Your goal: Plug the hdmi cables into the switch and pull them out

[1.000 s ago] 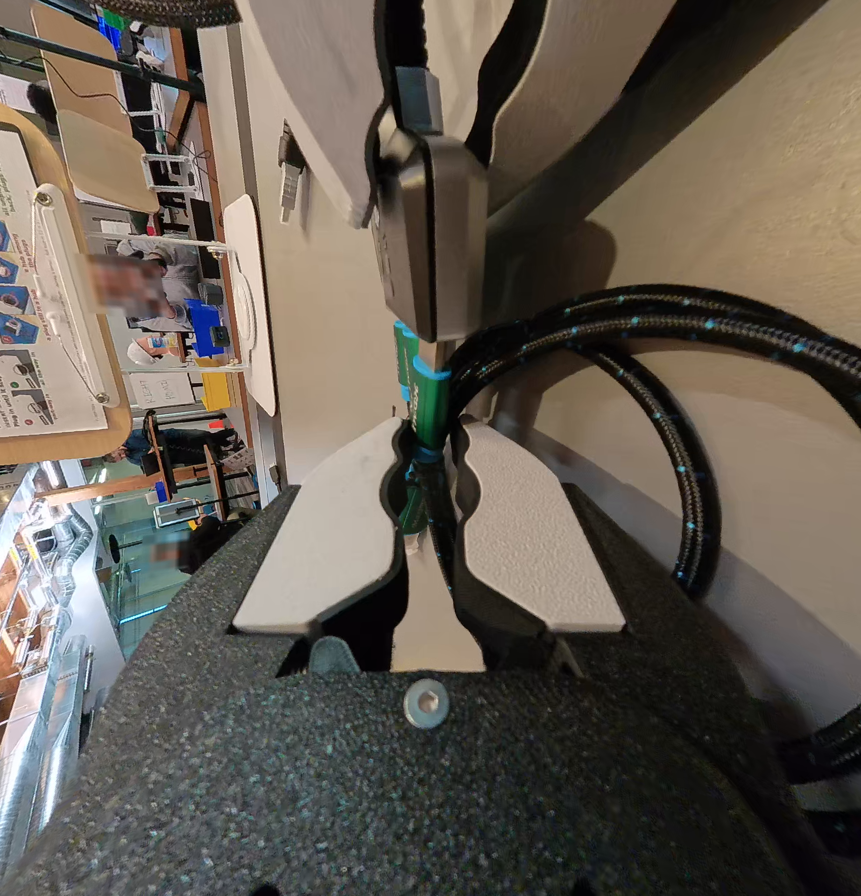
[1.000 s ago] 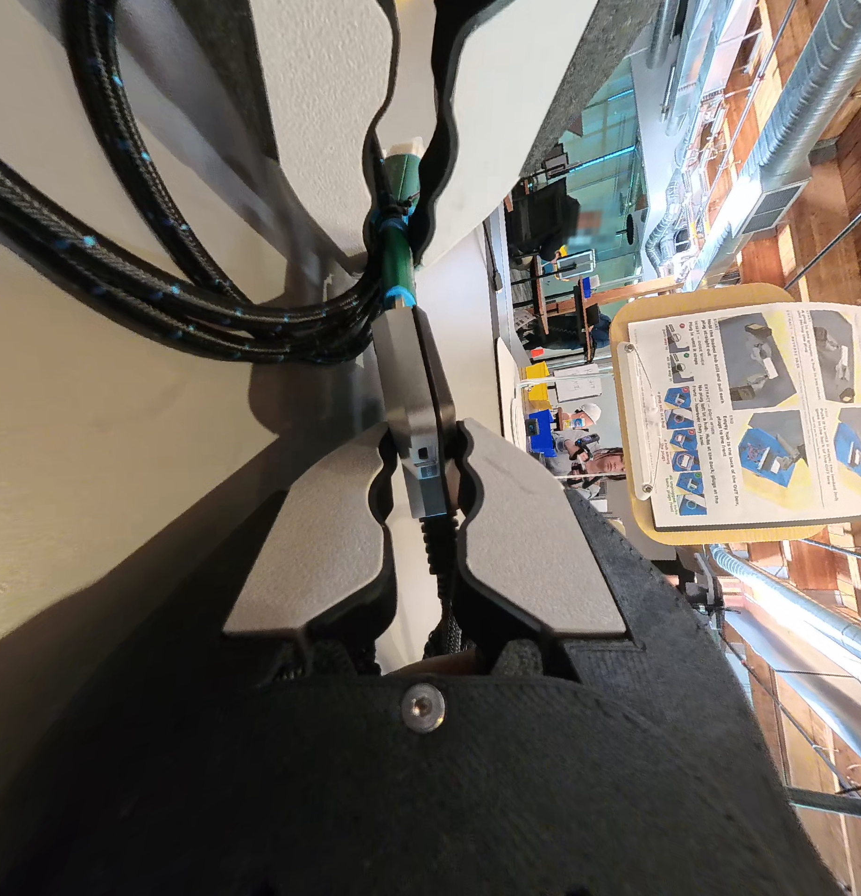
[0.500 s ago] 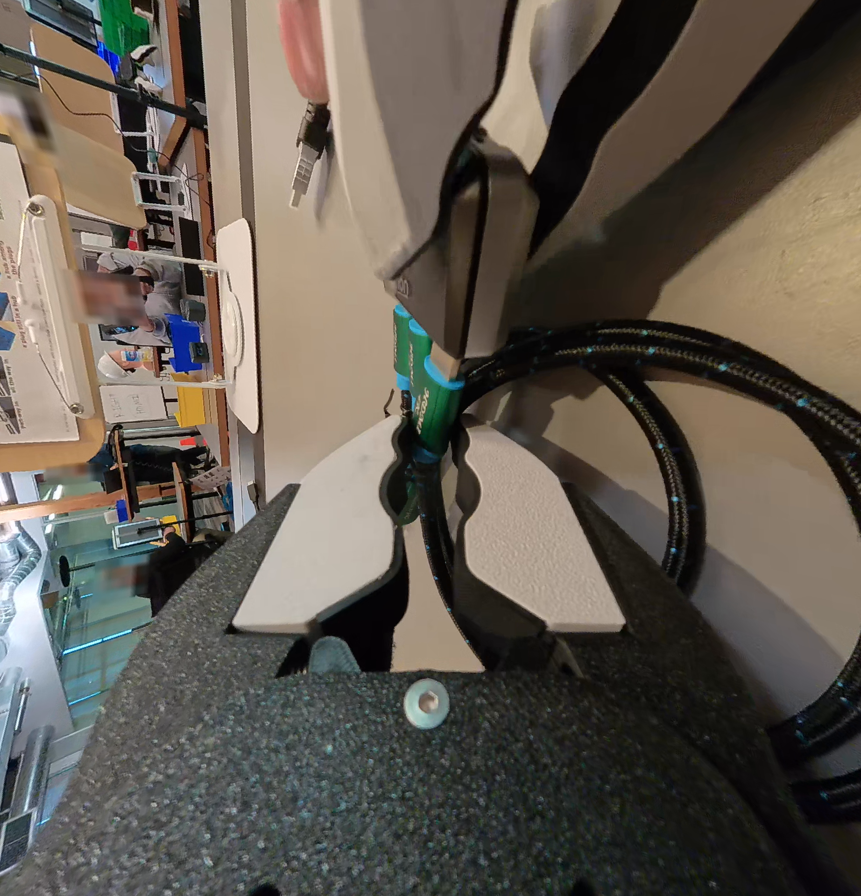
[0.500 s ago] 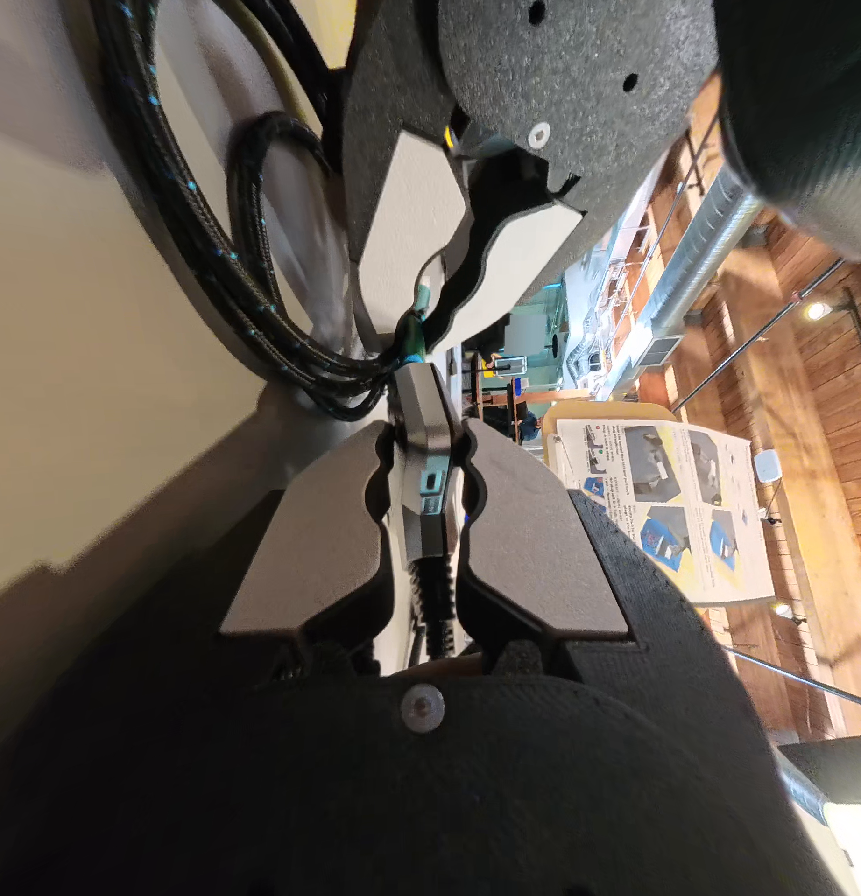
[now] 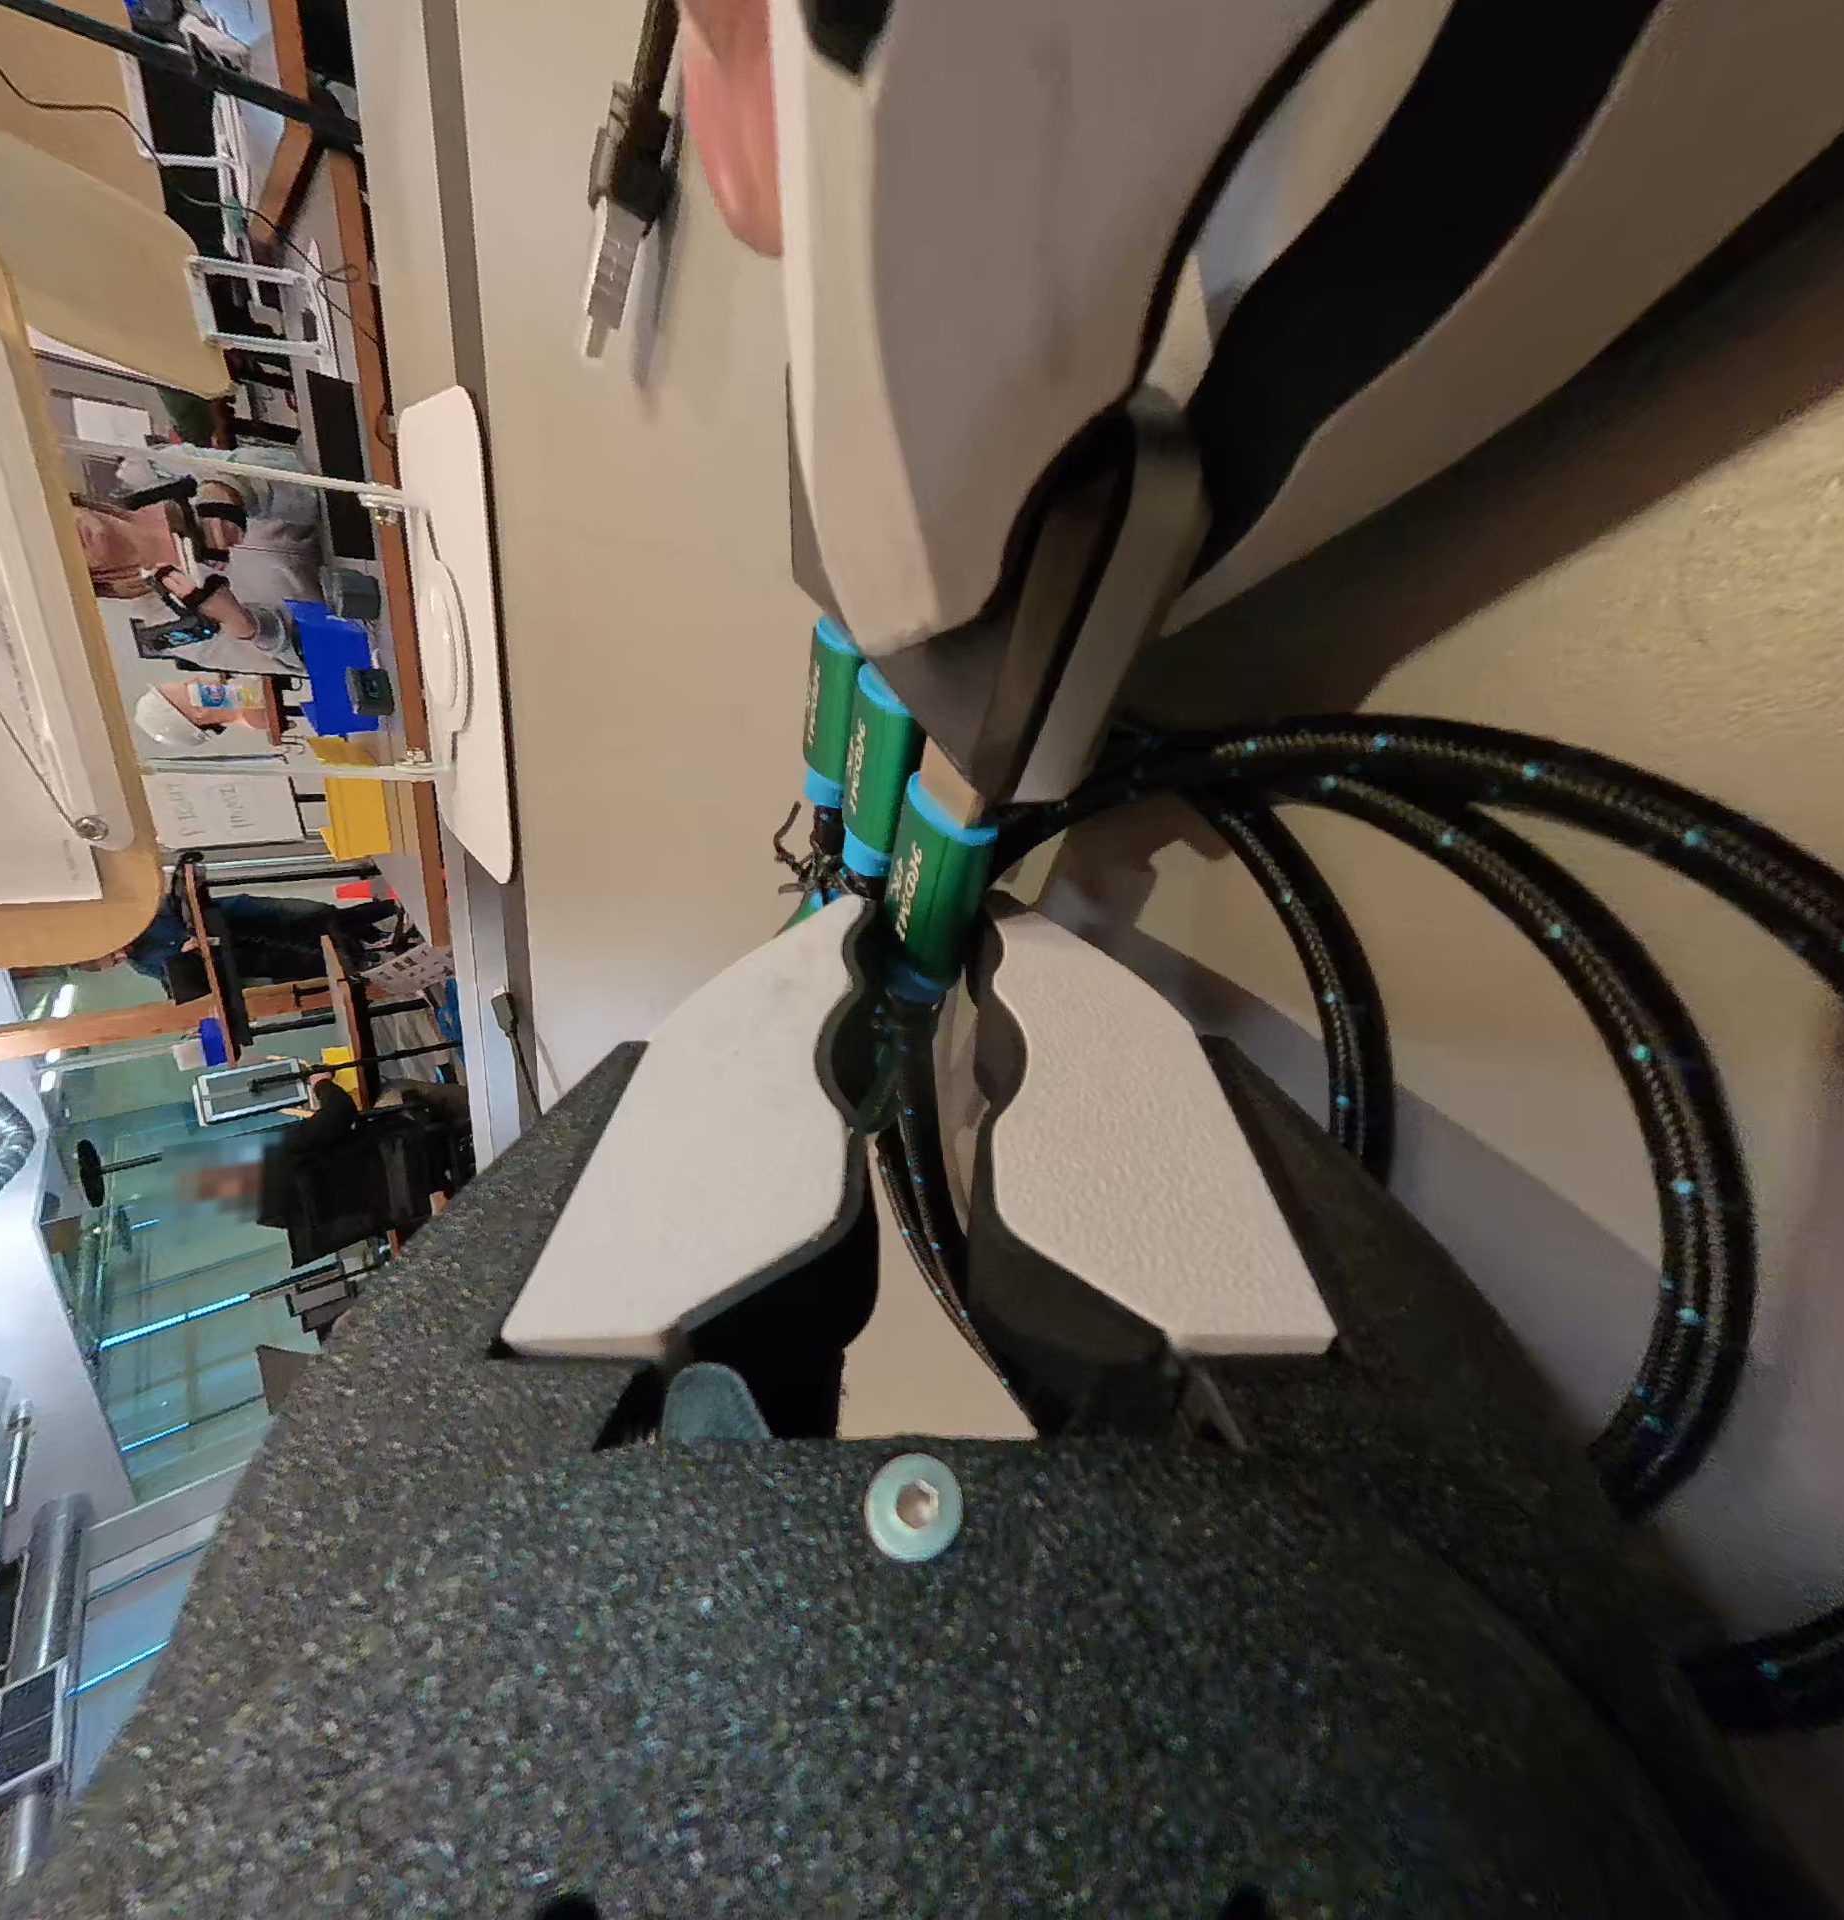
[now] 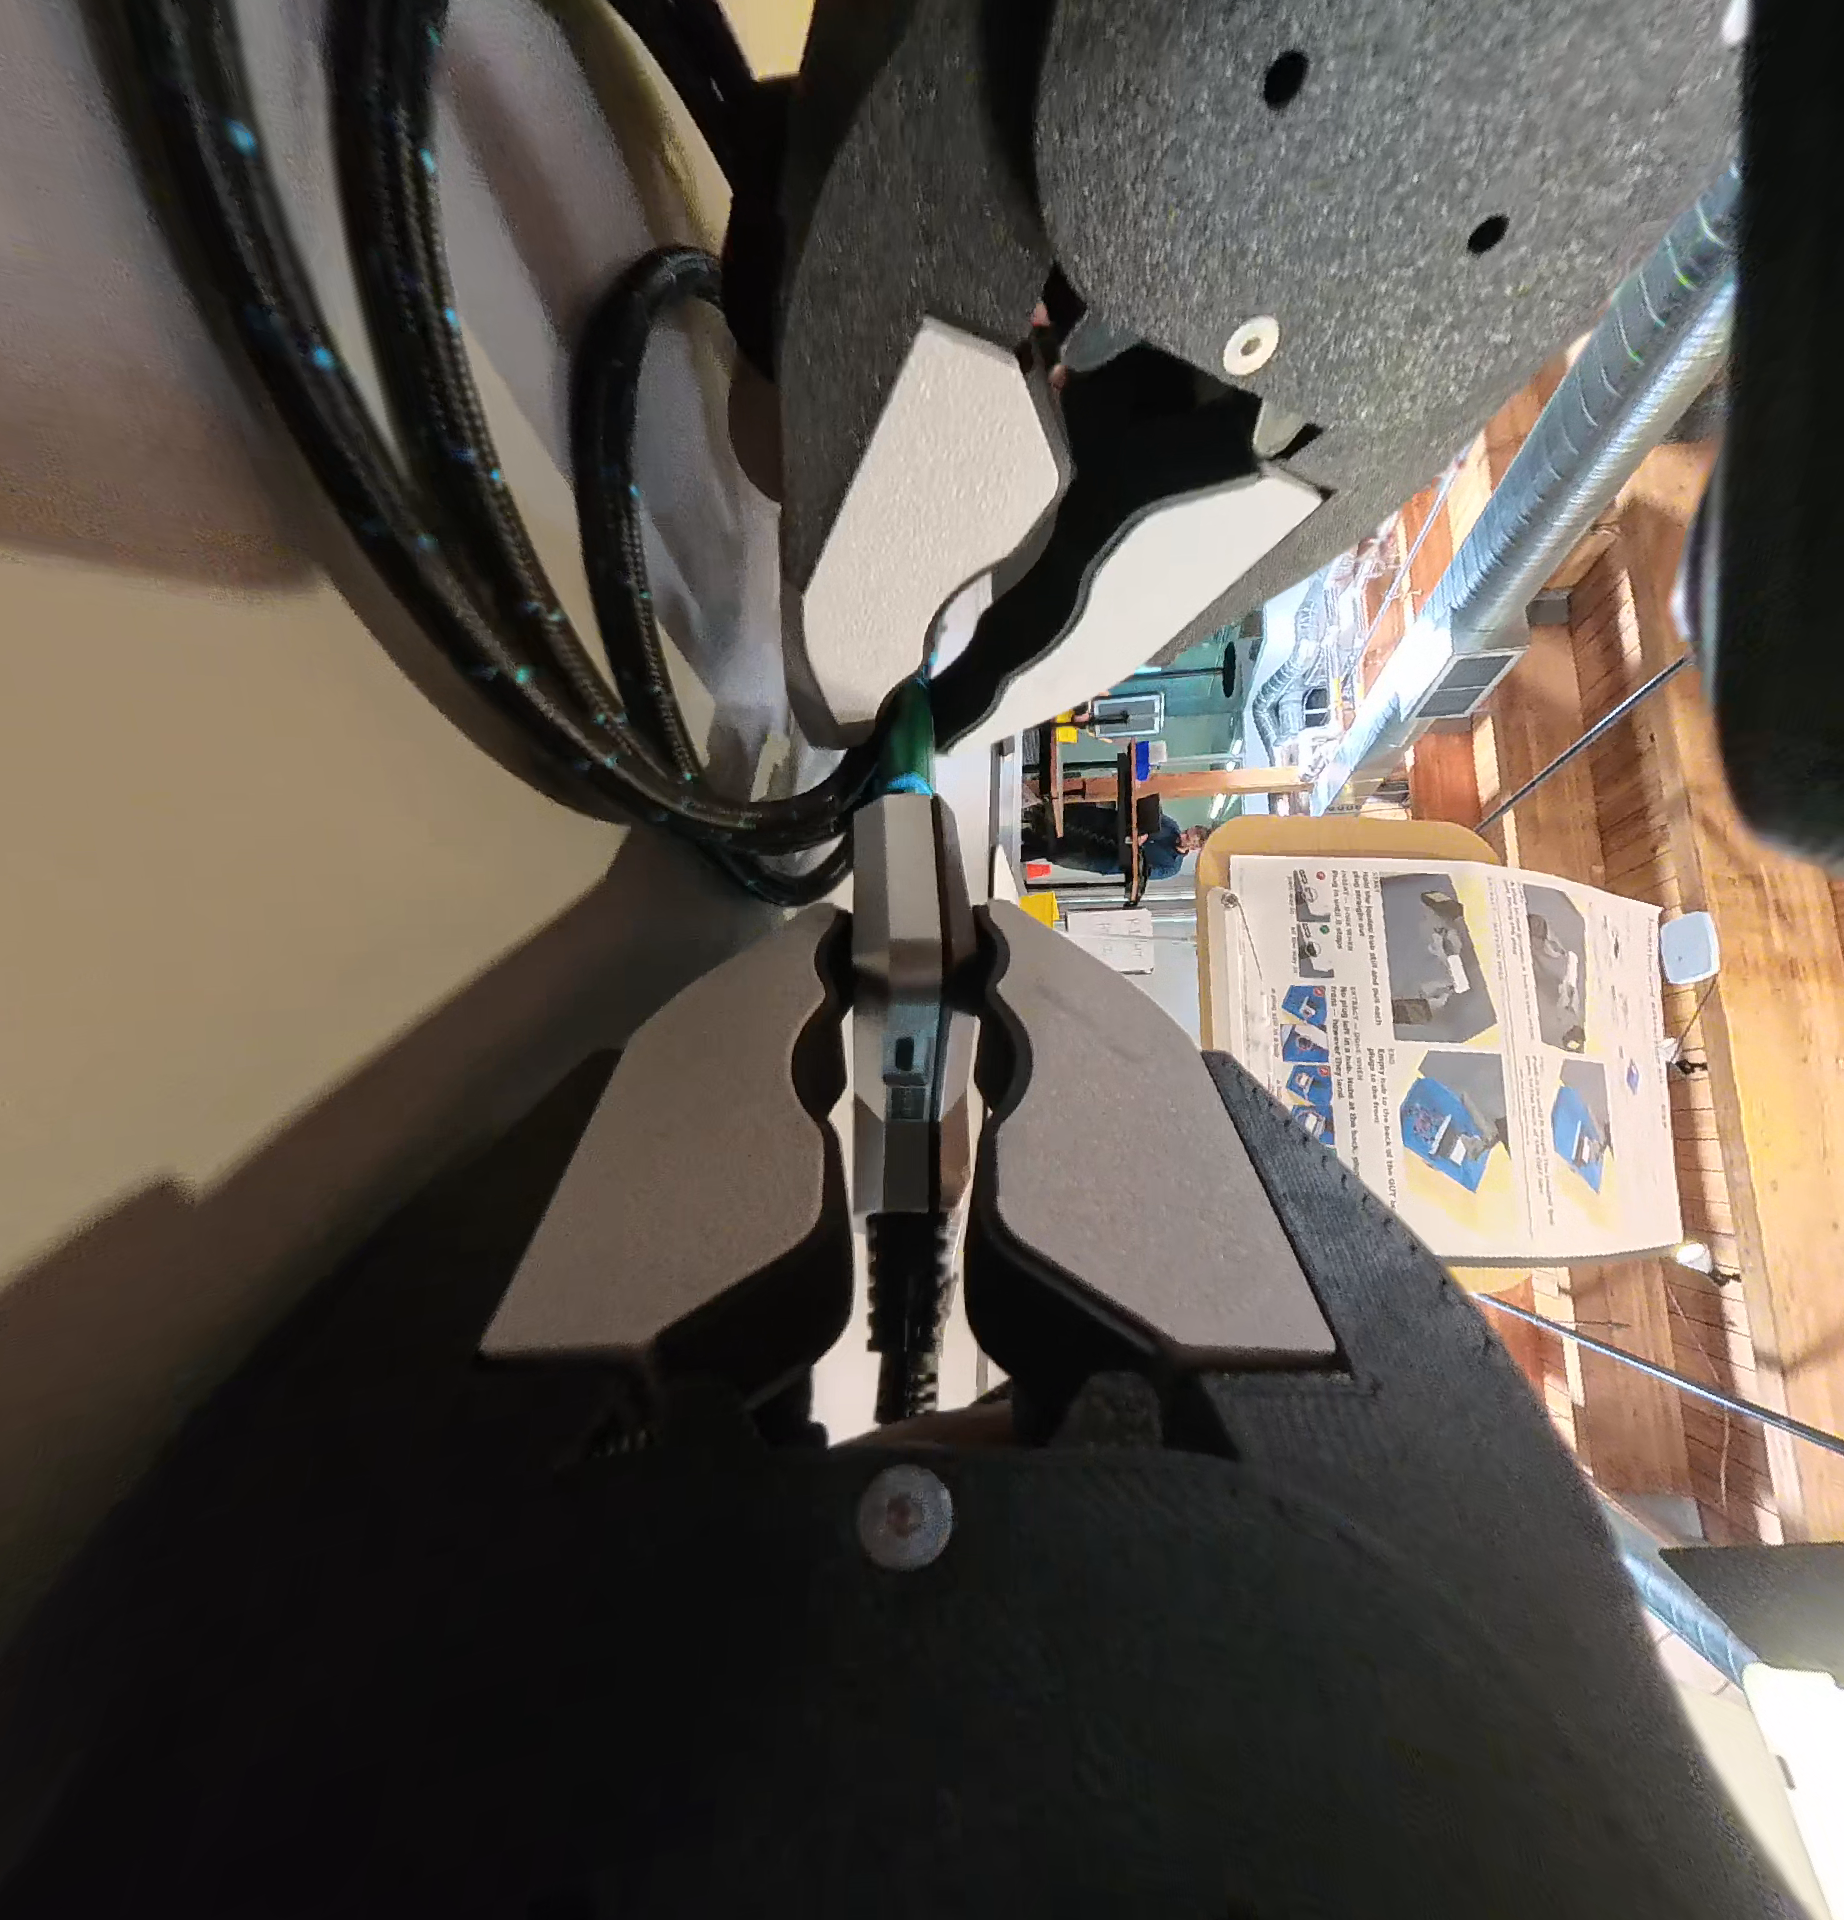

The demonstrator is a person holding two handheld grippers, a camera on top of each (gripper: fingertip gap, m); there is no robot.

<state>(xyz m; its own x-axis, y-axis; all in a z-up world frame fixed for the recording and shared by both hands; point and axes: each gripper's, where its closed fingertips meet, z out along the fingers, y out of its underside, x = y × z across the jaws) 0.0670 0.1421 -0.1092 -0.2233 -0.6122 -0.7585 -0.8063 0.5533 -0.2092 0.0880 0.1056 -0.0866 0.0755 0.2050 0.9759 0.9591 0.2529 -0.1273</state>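
Note:
My left gripper (image 5: 913,935) is shut on a green plug with blue rings (image 5: 933,873), whose metal tip sits in the end of a grey hub (image 5: 1063,644). Two more green plugs (image 5: 856,727) sit in the hub beside it. Black braided cables (image 5: 1520,790) loop away from the plugs over the beige table. My right gripper (image 6: 907,935) is shut on the grey hub (image 6: 892,987), which lies deep between its fingers. The right wrist view shows the left gripper's fingers (image 6: 928,499) pinching the green plug (image 6: 910,732) just beyond the hub, and the cables (image 6: 430,520) to the left.
A loose cable end with a metal connector (image 5: 617,239) hangs at the top of the left wrist view. A white pad on a stand (image 5: 450,623) sits at the table's edge. A wooden board with a printed sheet (image 6: 1417,1039) stands to the right. People work in the background. Across from one pair of fingers to the other is roughly 5 cm.
The right gripper eased and closed again farther along the hub. Both grippers tilted, so the other two green plugs now show. The left gripper kept hold of its plug.

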